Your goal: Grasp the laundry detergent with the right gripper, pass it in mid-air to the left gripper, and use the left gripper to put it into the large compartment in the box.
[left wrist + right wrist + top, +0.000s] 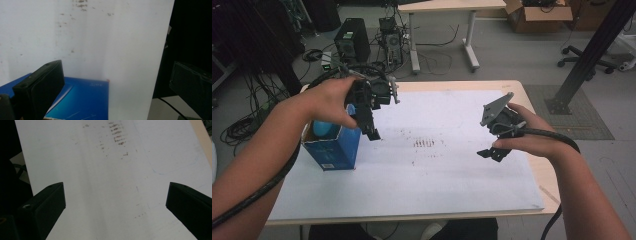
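Observation:
A blue open-topped box (337,150) stands near the left edge of the white sheet (437,170), with a light blue rounded thing (324,129) inside it. My left gripper (373,131) hangs just right of the box's top, jaws pointing down. In the left gripper view the left gripper (117,75) is open and holds nothing, with the blue box (85,100) below its left jaw. My right gripper (492,153) hovers over the sheet's right part. The right gripper (113,195) is open too, with bare sheet between its jaws.
Brown smudges (424,143) mark the middle of the sheet. The wooden table (544,172) shows past the sheet's right edge. Beyond the table are computer towers (352,40), cables, another desk (447,6) and a black post (592,50).

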### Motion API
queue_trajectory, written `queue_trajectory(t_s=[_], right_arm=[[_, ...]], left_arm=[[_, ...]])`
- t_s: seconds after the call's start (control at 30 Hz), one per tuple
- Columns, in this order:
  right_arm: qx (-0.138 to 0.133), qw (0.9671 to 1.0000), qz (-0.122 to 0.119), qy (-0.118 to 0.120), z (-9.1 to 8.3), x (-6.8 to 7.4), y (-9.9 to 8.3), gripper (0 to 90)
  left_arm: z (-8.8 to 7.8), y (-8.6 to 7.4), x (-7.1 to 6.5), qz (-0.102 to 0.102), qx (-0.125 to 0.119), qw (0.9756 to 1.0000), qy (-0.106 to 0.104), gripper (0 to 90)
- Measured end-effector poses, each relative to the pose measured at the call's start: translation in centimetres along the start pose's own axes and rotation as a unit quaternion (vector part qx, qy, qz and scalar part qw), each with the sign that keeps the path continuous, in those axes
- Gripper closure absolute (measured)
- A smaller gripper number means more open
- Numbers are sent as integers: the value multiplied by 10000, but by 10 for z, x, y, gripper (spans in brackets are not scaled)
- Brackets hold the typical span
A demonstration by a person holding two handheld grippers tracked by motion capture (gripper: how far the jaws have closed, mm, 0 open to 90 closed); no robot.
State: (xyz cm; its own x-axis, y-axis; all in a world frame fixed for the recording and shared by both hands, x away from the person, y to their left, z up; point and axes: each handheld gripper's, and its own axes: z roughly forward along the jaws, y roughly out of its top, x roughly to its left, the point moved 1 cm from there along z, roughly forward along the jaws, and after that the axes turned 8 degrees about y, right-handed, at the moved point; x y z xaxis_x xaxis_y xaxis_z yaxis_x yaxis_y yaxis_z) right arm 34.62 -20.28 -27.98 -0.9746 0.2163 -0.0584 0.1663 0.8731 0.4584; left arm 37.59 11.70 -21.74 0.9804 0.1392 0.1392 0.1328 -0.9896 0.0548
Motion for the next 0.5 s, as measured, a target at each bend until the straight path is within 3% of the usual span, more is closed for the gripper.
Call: queue_trajectory(t_s=[0.2,0.5], right_arm=[[311,9995,-60,83,6,4,5,27],[599,9980,-113,192,8,-3,8,28]], left_arm=[[12,3,-9,201,271,9994,2,2],[18,7,-6,236,270,9994,-34,2]])
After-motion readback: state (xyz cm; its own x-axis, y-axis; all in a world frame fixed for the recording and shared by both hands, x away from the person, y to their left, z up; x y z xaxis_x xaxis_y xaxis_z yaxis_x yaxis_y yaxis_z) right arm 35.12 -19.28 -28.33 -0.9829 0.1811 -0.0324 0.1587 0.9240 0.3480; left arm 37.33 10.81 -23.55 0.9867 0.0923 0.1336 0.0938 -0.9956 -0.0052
